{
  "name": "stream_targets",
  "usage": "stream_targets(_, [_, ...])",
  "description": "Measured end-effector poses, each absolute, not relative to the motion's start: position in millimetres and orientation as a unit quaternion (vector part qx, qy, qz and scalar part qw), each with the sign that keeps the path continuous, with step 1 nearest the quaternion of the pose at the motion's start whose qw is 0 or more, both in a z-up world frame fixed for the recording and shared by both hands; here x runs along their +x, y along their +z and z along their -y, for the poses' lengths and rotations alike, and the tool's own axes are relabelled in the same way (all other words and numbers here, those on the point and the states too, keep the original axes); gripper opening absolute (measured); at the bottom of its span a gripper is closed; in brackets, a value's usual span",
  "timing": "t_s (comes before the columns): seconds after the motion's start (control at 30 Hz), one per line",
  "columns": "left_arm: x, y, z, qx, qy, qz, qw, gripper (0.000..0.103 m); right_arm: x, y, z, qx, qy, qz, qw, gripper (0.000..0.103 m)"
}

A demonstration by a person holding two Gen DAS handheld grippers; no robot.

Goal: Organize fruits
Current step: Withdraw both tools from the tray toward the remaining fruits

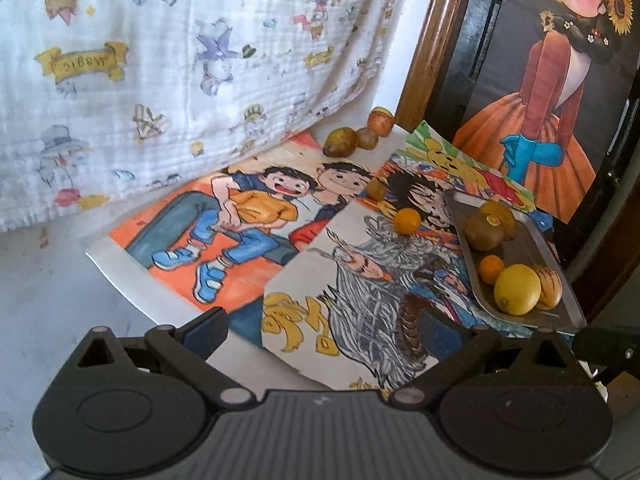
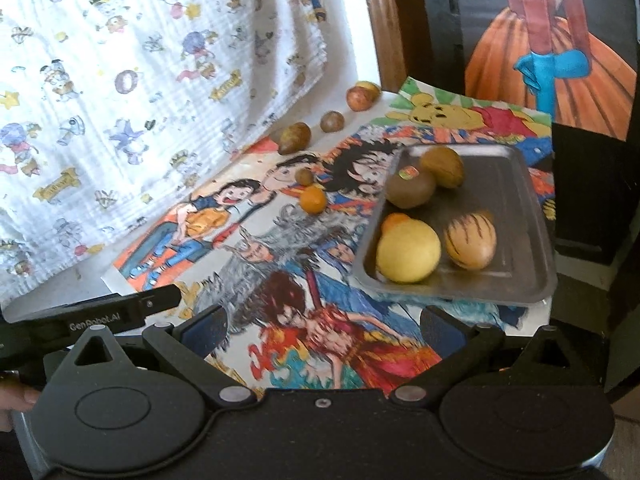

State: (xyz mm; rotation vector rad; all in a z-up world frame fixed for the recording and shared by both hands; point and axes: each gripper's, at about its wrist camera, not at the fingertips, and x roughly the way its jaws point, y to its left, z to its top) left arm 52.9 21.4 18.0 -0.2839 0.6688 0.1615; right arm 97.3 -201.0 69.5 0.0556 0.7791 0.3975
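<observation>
On left tool (image 2: 160,300): "GenRobot.AI" (white lettering)

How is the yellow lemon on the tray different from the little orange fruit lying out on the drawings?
The lemon is pale yellow; the orange fruit is deep orange. The lemon looks clearly bigger. The lemon sits in the metal tray beside a striped fruit, while the orange fruit lies alone on the drawings, left of the tray. Both are roundish, whole, and in neither gripper.
</observation>
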Motion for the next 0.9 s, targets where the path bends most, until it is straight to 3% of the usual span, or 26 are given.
stream_targets(0.4, [81.4,33.5,-42.6,-0.118,0.103,-0.303,0.94,0.102,160.0,112.7,173.9,0.048,0.282,-0.35,0.892,0.102])
stream_targets(0.7, [137.5,35.9,-44.5,-0.065,0.068,-0.292,0.952,0.102,265.5,141.8,154.4,0.101,0.314,-0.402,0.854,0.102])
stream_targets(0.9, [172.6,25.0,-26.7,-0.061,0.015,-0.294,0.954,0.102,337.7,129.5,133.4,0.061,0.333,-0.438,0.833,0.102])
